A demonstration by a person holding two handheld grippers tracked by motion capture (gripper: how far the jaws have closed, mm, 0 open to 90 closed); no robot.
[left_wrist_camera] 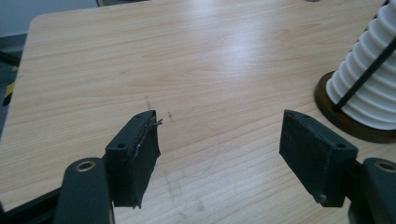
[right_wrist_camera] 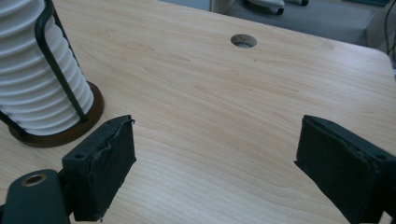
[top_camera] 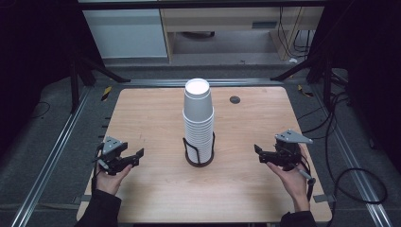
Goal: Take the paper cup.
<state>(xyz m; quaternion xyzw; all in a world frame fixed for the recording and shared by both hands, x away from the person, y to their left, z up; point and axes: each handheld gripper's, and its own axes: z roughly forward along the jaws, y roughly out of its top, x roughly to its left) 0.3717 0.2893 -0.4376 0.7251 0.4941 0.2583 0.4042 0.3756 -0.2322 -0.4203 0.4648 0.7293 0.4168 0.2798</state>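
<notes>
Your stack of white cups (top_camera: pixel 198 118) stands upside down in a dark wire holder (top_camera: pixel 199 152). It sits midway between your left claw (top_camera: pixel 135 157) and right claw (top_camera: pixel 259 153), well apart from both; both claws gape empty.

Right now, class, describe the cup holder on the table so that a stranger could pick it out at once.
Start at the wooden table and look to its middle, between the two hand-held grippers. There a tall stack of white paper cups stands upside down. The cup holder is the round dark base beneath it, with thin black wire uprights hugging the stack's lower part.

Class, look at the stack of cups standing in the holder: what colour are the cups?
The cups are white; the high view shows this best.
</notes>
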